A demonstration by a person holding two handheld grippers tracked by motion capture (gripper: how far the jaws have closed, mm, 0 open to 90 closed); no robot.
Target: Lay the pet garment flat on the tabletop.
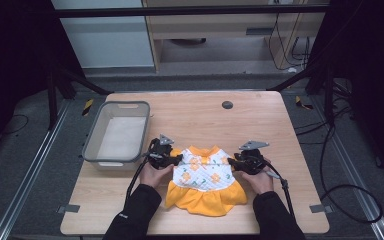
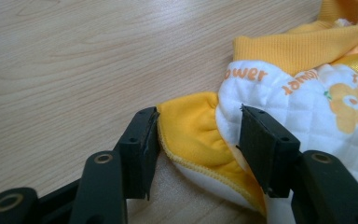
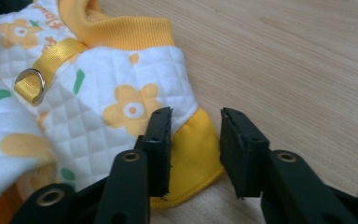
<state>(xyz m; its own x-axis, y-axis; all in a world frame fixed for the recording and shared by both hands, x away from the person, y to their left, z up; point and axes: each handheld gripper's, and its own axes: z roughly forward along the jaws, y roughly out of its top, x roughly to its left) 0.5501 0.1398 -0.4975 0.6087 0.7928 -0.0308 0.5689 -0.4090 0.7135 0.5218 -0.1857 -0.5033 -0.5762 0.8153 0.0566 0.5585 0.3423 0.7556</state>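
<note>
Left gripper (image 2: 196,135) and right gripper (image 3: 195,140) each straddle a yellow sleeve of the dress (image 1: 203,180), jaws parted, poised to pinch both for folding.

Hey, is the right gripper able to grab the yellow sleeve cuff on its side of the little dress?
Probably yes. The right gripper already has its fingers either side of the yellow sleeve cuff, not yet pressing, and nothing blocks it.
</note>
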